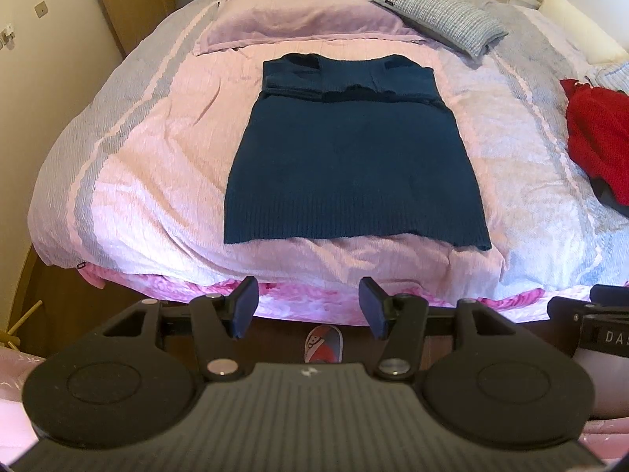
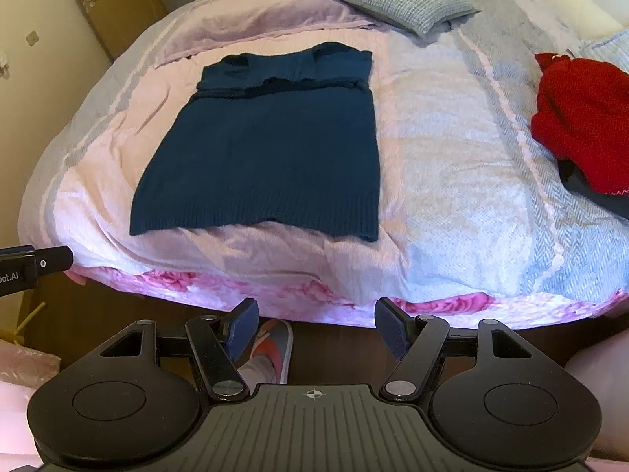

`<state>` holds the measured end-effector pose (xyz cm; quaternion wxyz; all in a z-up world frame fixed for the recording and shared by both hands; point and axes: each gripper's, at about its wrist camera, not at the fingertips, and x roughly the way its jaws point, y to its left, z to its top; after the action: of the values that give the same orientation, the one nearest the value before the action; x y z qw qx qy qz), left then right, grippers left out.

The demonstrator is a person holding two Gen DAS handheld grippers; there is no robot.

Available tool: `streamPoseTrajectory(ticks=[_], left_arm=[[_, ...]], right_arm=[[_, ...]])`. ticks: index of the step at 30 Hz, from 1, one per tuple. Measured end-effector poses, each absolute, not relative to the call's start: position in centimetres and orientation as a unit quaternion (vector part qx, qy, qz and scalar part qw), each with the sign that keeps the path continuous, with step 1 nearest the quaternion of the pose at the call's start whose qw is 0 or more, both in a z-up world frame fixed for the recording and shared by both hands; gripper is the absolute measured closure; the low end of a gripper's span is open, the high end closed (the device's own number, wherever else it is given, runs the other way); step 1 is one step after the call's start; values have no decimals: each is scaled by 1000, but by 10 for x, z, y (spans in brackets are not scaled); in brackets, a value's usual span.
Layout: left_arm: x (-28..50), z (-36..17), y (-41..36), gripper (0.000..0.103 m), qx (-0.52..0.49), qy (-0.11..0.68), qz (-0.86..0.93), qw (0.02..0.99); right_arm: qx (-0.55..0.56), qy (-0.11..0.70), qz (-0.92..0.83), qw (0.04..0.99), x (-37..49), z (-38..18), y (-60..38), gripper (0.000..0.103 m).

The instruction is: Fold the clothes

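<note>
Two grippers were held apart above the floor at the bed's [image 1: 129, 165] near edge, the left gripper [image 1: 308, 310] and right gripper [image 2: 316, 324] both spread and empty. The dark blue sweater [image 1: 346, 157] was laid flat on the quilt, sleeves folded in; a red garment [image 2: 582, 118] was heaped well apart.

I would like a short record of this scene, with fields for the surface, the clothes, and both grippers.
surface: bed with pink and grey cover
being folded: blue sweater, flat, sleeves folded in across the top
waiting: red garment in a heap on the bed's right side
left gripper: jaws open, empty, off the bed
right gripper: jaws open, empty, off the bed
</note>
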<state>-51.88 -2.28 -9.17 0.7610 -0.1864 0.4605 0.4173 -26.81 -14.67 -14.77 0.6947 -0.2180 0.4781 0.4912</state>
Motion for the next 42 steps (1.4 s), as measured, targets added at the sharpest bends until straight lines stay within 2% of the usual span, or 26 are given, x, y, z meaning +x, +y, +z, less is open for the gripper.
streamPoseTrajectory(ticks=[17, 27, 42], left_arm=[[-513, -115, 25, 50, -214, 467, 401, 759], [-550, -152, 139, 50, -270, 456, 429, 731], [-552, -258, 273, 50, -387, 424, 349, 741]], right_arm=[[-195, 502, 480, 693, -249, -165, -120, 34], [-151, 535, 445, 702, -210, -197, -88, 34], [-58, 576, 443, 684, -126, -280, -40, 34]])
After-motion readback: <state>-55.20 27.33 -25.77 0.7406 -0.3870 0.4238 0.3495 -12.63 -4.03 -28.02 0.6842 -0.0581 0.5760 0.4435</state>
